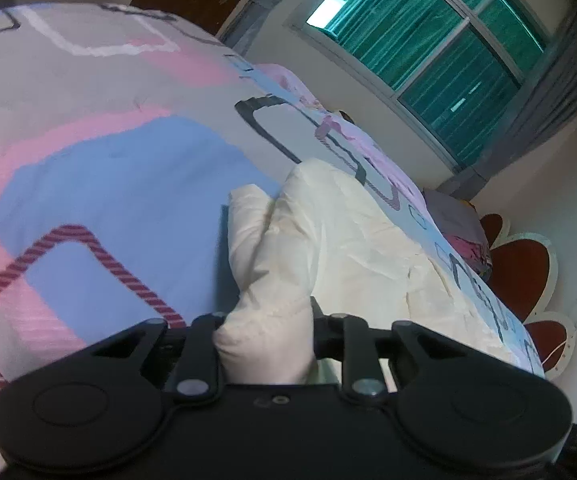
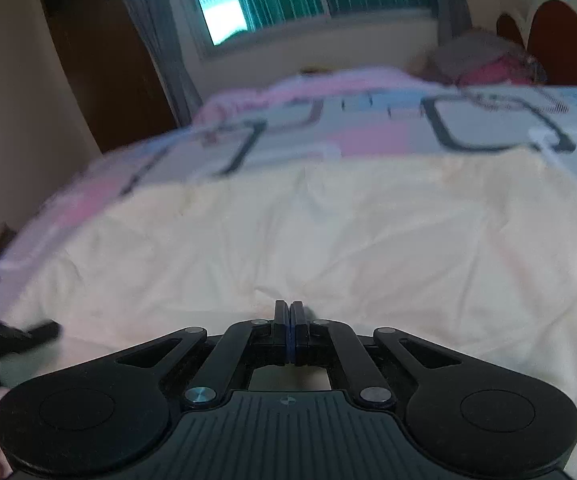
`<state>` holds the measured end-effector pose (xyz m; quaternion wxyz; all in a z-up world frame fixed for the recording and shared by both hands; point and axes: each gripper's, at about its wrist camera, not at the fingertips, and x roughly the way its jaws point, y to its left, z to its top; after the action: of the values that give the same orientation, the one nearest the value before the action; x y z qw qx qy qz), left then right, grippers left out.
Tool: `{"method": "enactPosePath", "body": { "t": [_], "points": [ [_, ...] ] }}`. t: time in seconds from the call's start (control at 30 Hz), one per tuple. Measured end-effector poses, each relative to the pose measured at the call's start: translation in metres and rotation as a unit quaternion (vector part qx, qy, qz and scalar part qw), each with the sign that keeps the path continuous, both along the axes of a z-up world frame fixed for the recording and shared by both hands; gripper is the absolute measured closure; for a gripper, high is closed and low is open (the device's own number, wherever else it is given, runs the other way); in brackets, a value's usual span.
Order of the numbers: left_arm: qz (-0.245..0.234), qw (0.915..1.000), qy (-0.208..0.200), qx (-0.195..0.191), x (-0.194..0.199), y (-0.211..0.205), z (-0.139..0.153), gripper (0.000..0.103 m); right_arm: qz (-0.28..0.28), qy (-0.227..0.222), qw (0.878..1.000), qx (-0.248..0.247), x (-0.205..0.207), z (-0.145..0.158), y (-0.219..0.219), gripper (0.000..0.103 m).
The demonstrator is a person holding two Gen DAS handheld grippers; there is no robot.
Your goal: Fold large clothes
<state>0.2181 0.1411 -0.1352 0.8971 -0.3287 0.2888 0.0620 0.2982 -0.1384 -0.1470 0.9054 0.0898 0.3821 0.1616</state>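
Gripping a thick bunched fold of the cream garment (image 1: 328,240), our left gripper (image 1: 264,344) holds it raised off the bedspread (image 1: 108,180), we judge to carry an edge over. Our right gripper (image 2: 290,332) has its jaws pressed together; whether cloth sits between them we cannot tell. Ahead of it the garment lies spread across the bed.

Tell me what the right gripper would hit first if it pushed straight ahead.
Probably the cream garment: the right gripper, jaws closed, points across it at a shallow angle, with the patterned bedspread beyond. Depth is uncertain.
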Motion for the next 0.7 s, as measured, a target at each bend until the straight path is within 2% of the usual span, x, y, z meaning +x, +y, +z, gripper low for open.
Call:
{"method": "enactPosePath", "body": {
  "t": [0.1,0.17,0.27,0.37,0.43,0.53,0.57,0.7],
  "points": [
    [-0.013,0.9997,-0.003,0.021,0.002,-0.003,0.003,0.08,0.013,0.01,0.999,-0.029,0.005,-0.023,0.004,0.103],
    [-0.021,0.9993,-0.005,0.03,0.004,-0.005,0.002,0.08,0.007,0.008,1.0,-0.027,0.007,-0.034,0.003,0.103],
    [-0.025,0.9991,-0.003,0.033,0.005,-0.005,0.005,0.08,0.001,0.01,0.999,-0.034,0.006,-0.035,0.004,0.103],
    [-0.03,0.9987,-0.001,0.042,0.004,-0.008,0.011,0.081,-0.002,0.017,0.999,-0.034,0.005,-0.029,0.004,0.103],
    [-0.031,0.9984,-0.002,0.046,0.004,-0.009,0.016,0.081,-0.006,0.023,0.999,-0.038,0.002,-0.014,0.007,0.103],
    [-0.034,0.9979,-0.001,0.056,0.005,-0.01,0.02,0.081,0.001,0.011,1.0,0.011,-0.021,0.015,-0.004,0.103],
    [-0.035,0.9976,-0.002,0.06,0.004,-0.01,0.023,0.081,0.005,0.013,1.0,0.011,-0.03,0.02,-0.007,0.103],
    [-0.043,0.9949,-0.011,0.09,0.001,-0.022,0.036,0.081,0.012,0.043,0.999,0.002,-0.049,0.016,-0.013,0.103]
  ]
}}
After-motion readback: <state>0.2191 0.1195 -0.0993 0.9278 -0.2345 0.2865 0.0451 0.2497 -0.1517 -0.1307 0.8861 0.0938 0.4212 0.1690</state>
